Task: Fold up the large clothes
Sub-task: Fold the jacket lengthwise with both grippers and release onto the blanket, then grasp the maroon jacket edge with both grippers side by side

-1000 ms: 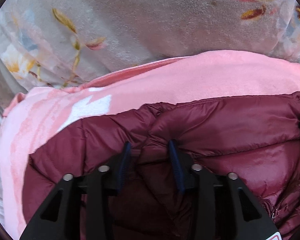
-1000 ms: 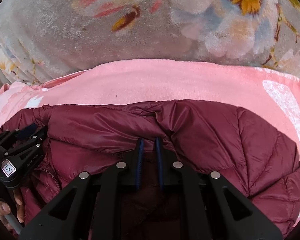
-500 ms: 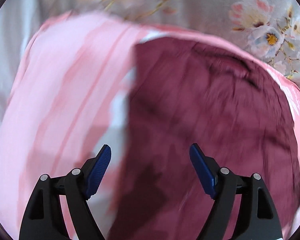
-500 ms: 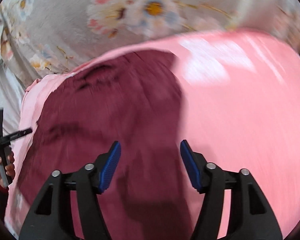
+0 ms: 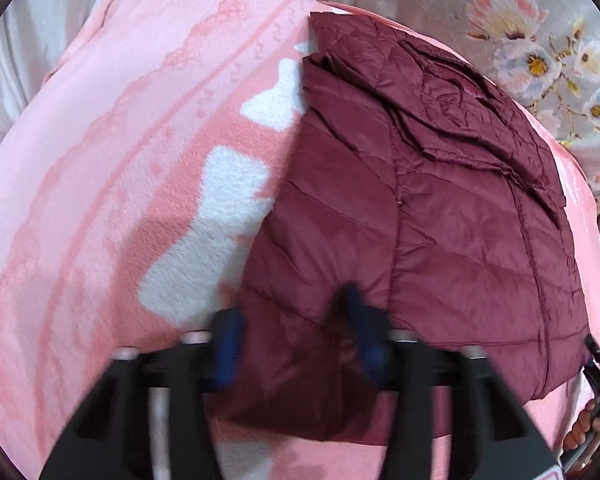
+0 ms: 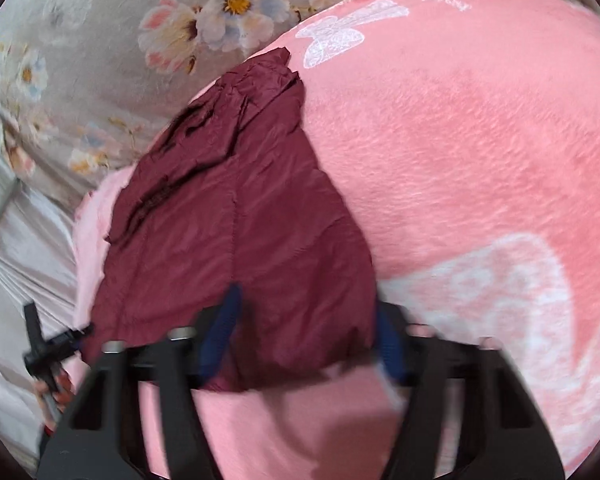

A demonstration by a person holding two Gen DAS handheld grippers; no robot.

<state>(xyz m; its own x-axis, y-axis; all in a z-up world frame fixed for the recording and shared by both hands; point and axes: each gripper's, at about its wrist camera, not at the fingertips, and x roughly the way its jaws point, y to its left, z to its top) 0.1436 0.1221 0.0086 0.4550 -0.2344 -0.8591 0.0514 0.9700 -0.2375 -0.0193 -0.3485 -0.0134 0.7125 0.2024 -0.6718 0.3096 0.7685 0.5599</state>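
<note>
A maroon quilted puffer jacket [image 5: 440, 208] lies folded flat on a pink fleece blanket [image 5: 120, 200]. In the left wrist view my left gripper [image 5: 292, 344] is open, its blue-padded fingers astride the jacket's near left corner, with fabric between them. In the right wrist view the jacket [image 6: 236, 220] lies to the left on the pink blanket [image 6: 460, 160]. My right gripper [image 6: 304, 344] is open, its fingers astride the jacket's near right corner. Both grippers are blurred by motion.
A grey floral bedspread [image 5: 540, 40] lies beyond the blanket and also shows in the right wrist view [image 6: 100, 60]. White butterfly prints [image 6: 348, 36] mark the blanket. The other gripper and a hand [image 6: 48, 360] show at the left edge.
Both grippers let go of the jacket's far fold, opened, and pulled back to its near edge. The jacket now lies flat, folded over.
</note>
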